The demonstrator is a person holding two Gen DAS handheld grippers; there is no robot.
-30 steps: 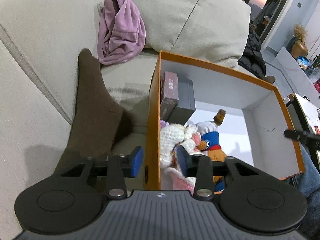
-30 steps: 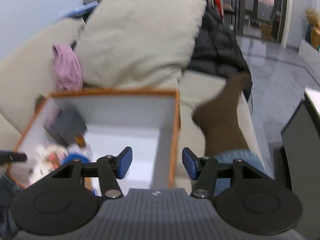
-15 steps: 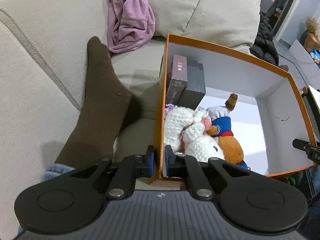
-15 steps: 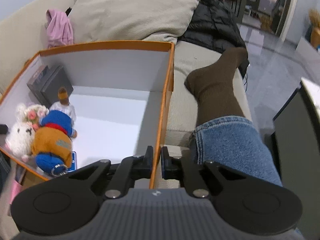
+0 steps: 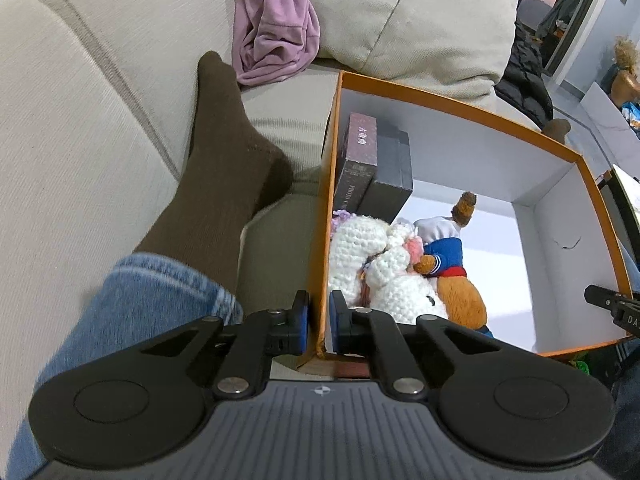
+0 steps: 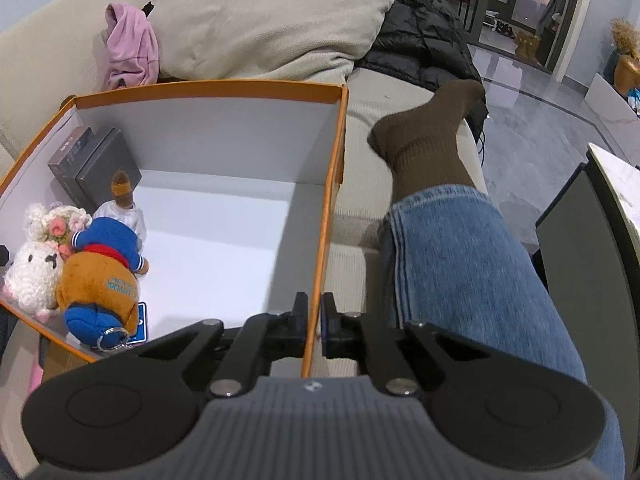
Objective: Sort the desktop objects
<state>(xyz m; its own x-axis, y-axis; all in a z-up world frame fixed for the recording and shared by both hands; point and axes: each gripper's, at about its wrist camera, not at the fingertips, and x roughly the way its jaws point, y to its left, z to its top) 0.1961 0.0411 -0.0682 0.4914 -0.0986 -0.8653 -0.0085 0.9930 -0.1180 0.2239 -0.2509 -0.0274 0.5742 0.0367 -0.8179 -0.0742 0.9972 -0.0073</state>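
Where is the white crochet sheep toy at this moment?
The white crochet sheep toy lies inside the orange box, against its left wall in the right wrist view, touching the brown plush bear and near the dark boxes.

- Left gripper (image 5: pixel 319 325) was pointed steeply down, with its blue pads clamped on the left wall of the orange box (image 5: pixel 460 104), near the front corner, one finger outside, one inside.
- Right gripper (image 6: pixel 314 325) was doing the same on the right wall, pinched tight near the front edge.
- Person's legs were stretched out either side of the box: jeans and brown socks, left foot (image 5: pixel 224 128) and right foot (image 6: pixel 432 132).
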